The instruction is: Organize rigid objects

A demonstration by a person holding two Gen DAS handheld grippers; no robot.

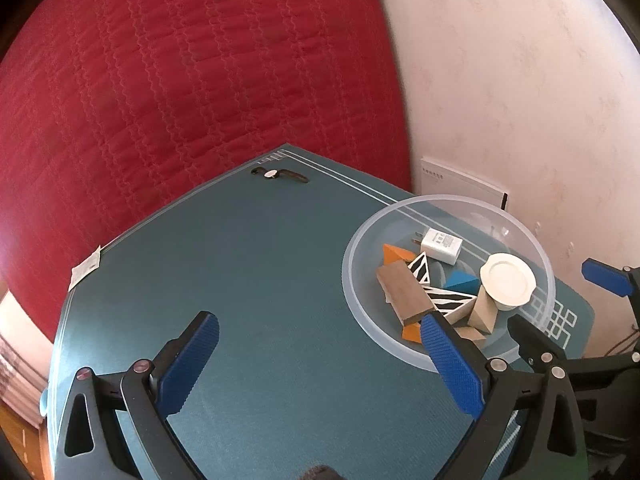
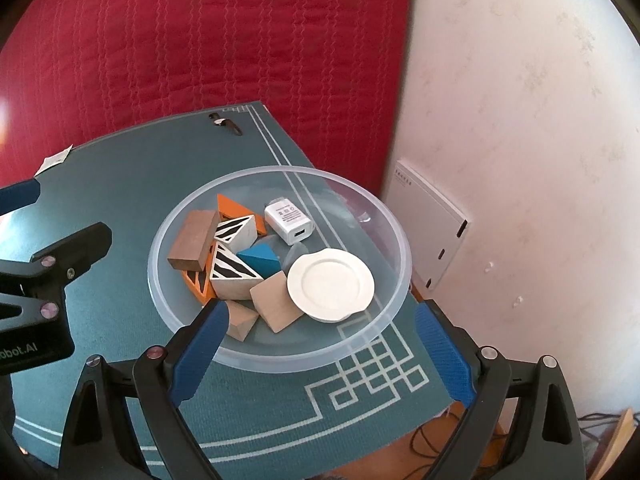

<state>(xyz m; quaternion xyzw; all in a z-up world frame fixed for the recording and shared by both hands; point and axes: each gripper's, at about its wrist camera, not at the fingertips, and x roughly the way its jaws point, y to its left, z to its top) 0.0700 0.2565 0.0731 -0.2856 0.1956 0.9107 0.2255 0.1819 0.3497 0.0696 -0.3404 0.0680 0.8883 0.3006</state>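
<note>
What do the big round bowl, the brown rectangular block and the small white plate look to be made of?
Big round bowl: clear, slightly frosted plastic; the mat pattern shows through it. Brown rectangular block: likely matte stained wood. Small white plate: smooth, faintly glossy, ceramic or plastic; unclear which.

Both wrist views look down close, sharing the bowl (image 1: 448,280) (image 2: 280,264).

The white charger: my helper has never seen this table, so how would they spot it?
Find the clear plastic bowl on the teal mat. The white charger lies at its far side: the only boxy plastic piece, beside wooden blocks.
</note>
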